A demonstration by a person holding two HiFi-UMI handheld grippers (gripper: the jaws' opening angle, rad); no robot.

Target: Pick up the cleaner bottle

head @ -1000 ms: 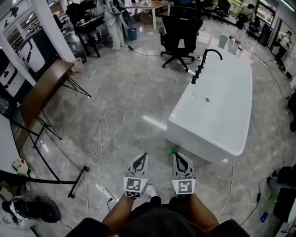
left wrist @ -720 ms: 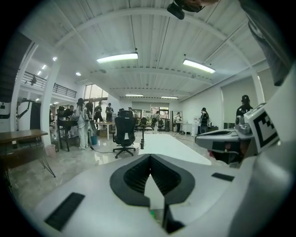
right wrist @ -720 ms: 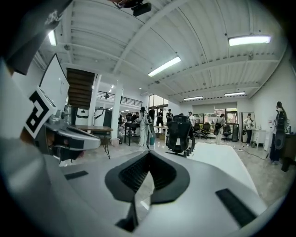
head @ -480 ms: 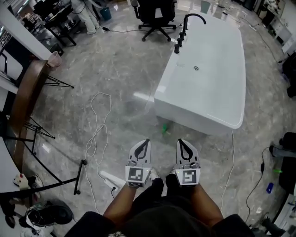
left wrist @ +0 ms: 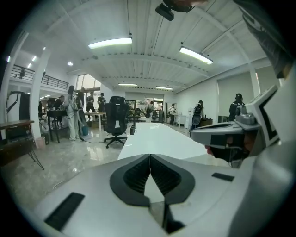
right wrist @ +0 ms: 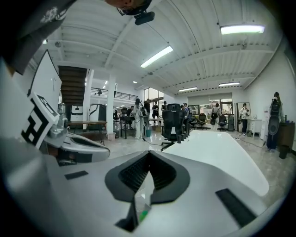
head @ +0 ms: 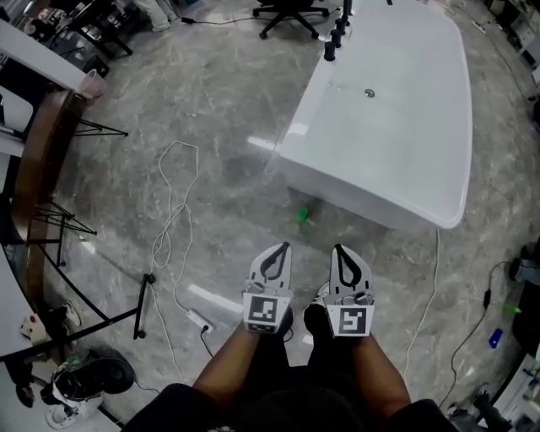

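Observation:
A small green bottle (head: 302, 216) lies on the grey floor just in front of the white bathtub's (head: 396, 126) near corner. My left gripper (head: 284, 246) and right gripper (head: 337, 248) hang side by side above the floor, short of the bottle, pointing toward it and the tub. Both are shut with nothing between the jaws. In the left gripper view the left gripper (left wrist: 150, 156) has its ribbed pads meeting at the tip, with the tub beyond. The right gripper (right wrist: 149, 152) is closed the same way, and a green speck (right wrist: 142, 215) shows through the gap lower down.
A black faucet (head: 336, 38) stands on the tub's far end, with an office chair (head: 291, 7) behind it. A white cable (head: 173, 211) and power strip (head: 200, 319) lie on the floor at left. A wooden table (head: 38, 169) on thin black legs lines the left side.
Both grippers have sunk toward the floor, still shut and side by side. The head view has tipped down and closed in on the tub, and the green bottle now lies a little ahead of the tips.

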